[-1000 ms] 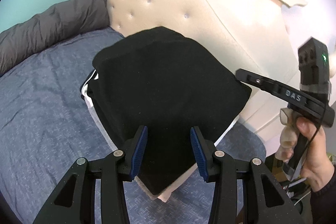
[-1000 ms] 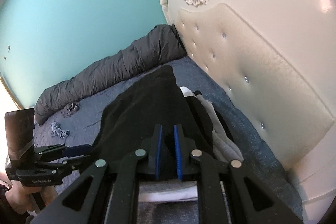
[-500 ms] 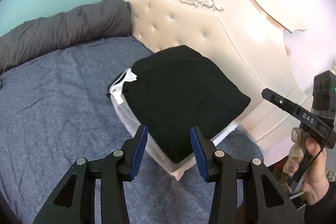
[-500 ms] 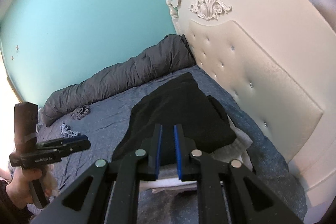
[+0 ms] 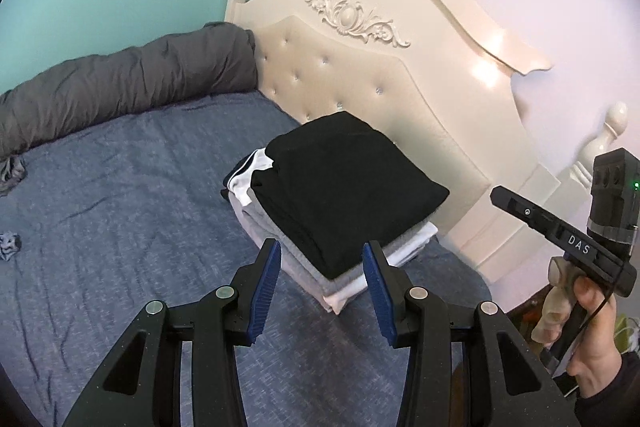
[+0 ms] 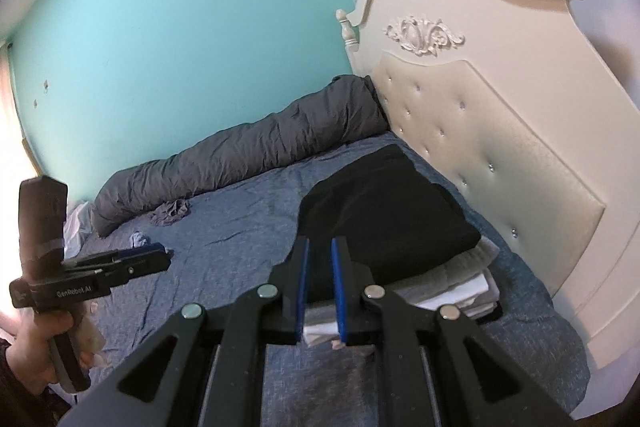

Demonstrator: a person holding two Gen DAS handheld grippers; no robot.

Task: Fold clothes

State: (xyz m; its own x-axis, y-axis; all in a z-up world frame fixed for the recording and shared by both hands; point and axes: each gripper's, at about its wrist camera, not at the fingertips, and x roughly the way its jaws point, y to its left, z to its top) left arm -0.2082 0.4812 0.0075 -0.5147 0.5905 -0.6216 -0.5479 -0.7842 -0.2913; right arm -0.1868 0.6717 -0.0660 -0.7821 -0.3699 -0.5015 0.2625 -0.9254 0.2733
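Stack [image 5: 332, 211] of folded clothes, black top layer, sits on bed [image 5: 120, 227] beside headboard [image 5: 360, 83]; left gripper [image 5: 322, 287] jaws half-open, right gripper [image 6: 320, 291] jaws nearly shut, both empty; loose bits [image 6: 170, 211] far from headboard prob. left.

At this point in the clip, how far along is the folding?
Done: a folded black garment tops a neat stack of folded clothes by the headboard. In hand: nothing; the left tongs are apart and empty, the right tongs nearly closed on nothing. Left: two small crumpled items lie unfolded on the blue bedsheet near the grey duvet roll.
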